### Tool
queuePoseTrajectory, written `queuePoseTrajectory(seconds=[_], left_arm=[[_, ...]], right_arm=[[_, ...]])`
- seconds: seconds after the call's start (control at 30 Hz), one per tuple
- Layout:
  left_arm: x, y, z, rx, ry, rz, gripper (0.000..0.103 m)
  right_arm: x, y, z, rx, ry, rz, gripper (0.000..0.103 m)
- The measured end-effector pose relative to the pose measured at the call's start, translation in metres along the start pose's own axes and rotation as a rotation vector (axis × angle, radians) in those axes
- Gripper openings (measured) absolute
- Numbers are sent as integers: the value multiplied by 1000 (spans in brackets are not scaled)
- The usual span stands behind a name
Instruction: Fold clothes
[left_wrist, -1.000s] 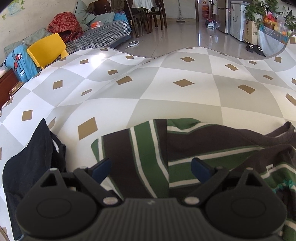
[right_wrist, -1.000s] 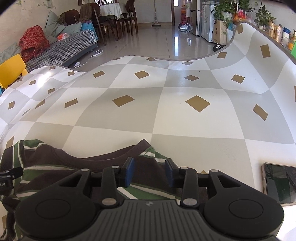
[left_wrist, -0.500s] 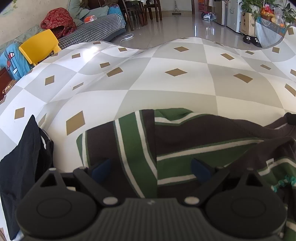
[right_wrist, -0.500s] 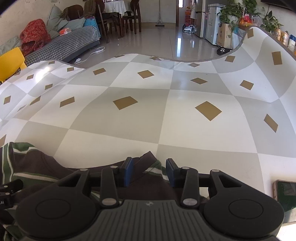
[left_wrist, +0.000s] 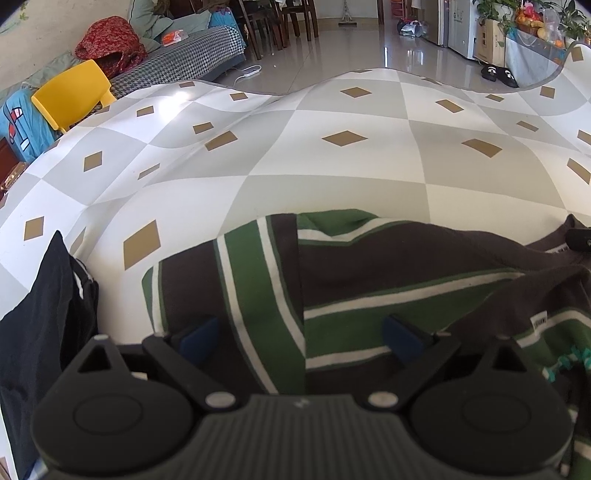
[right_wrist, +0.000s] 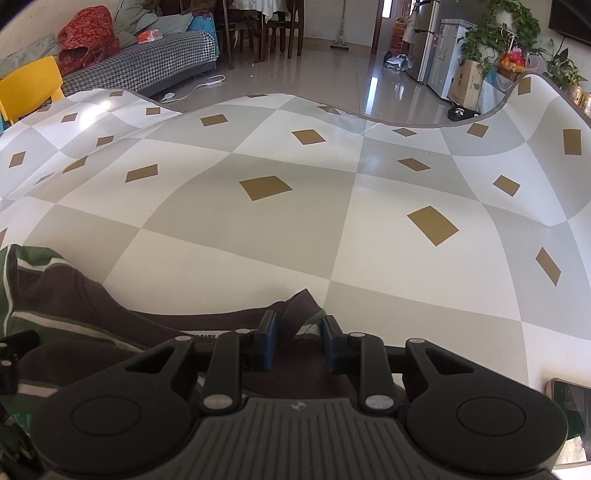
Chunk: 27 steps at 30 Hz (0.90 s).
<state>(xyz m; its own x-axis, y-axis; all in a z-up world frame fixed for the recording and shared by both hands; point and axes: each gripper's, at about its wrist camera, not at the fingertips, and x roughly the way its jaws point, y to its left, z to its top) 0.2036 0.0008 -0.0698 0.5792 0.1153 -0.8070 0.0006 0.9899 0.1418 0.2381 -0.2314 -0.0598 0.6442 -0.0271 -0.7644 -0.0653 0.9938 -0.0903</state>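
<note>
Right now your striped shirt (left_wrist: 369, 291), brown with green and white bands, lies spread on the checkered tablecloth (left_wrist: 332, 173), close to the near edge. Your left gripper (left_wrist: 301, 338) sits low over the shirt's left part with its 2 blue pads spread wide; striped cloth lies beneath the gap, and neither pad presses on it. Your right gripper (right_wrist: 297, 343) is at the collar end, where a raised fold of brown neckline stands up between the fingers. Its jaws are closing, yet a sliver of space still shows on each side of that fold, so the cloth is between them without being pinched. A black garment (left_wrist: 40, 321) lies bunched at the table's left edge, just beside the shirt's sleeve. A phone (right_wrist: 570, 400) rests flat near the right corner, apart from the shirt. Beyond the table you have a yellow chair (left_wrist: 70, 92).
</note>
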Motion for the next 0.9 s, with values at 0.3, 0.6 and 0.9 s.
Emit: queuePoseTrajectory(seconds=[0.3,0.6,0.9], left_arm=[[0,2,0,0,-1,1,98],[4,9,1,-40,26,7,103],[4,8,2,-40,30,11,103]], right_arm=[[-5,-10,5,84,-67,-147,7],[-8,-21,9,172,-29,-198,11],[-18,-8,20,196,-101,100,25]])
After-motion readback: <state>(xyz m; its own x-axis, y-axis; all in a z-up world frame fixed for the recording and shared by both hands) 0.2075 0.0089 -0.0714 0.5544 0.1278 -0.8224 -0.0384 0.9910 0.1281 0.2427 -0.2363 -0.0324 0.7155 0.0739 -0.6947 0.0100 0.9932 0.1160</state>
